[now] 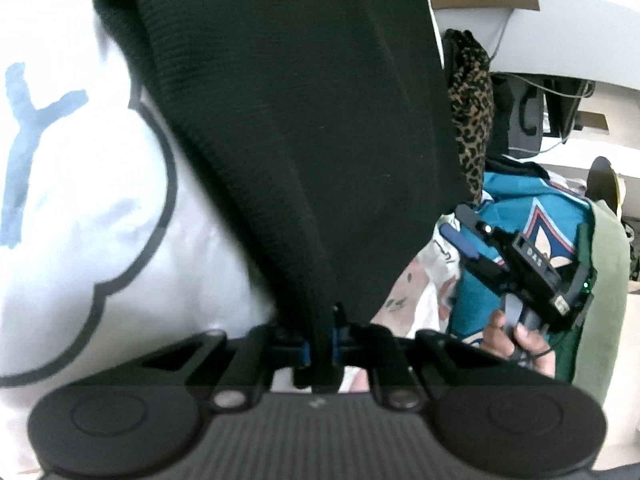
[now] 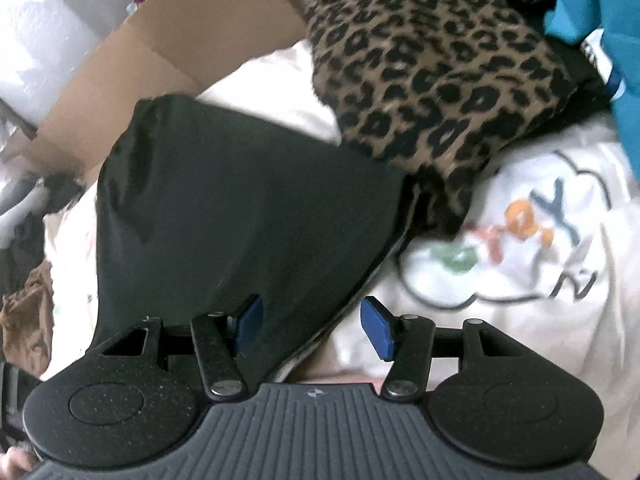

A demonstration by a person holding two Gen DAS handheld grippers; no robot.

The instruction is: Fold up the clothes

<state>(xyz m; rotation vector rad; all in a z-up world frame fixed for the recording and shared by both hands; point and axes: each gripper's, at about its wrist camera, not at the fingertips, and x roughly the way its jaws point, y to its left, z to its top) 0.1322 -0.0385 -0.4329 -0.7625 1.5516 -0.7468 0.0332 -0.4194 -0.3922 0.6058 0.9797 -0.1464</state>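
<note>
Leopard-print cloth (image 2: 432, 64) overlaps black garment (image 2: 240, 208) beside cardboard box (image 2: 168, 56).

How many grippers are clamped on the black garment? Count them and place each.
1. The left gripper is shut on the black knit garment's edge. The right gripper is open, with the garment's corner between its pads but not pinched.

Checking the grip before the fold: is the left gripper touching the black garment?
Touching. The left wrist view shows the left gripper shut on an edge of the black garment, cloth pinched between its fingers.
</note>
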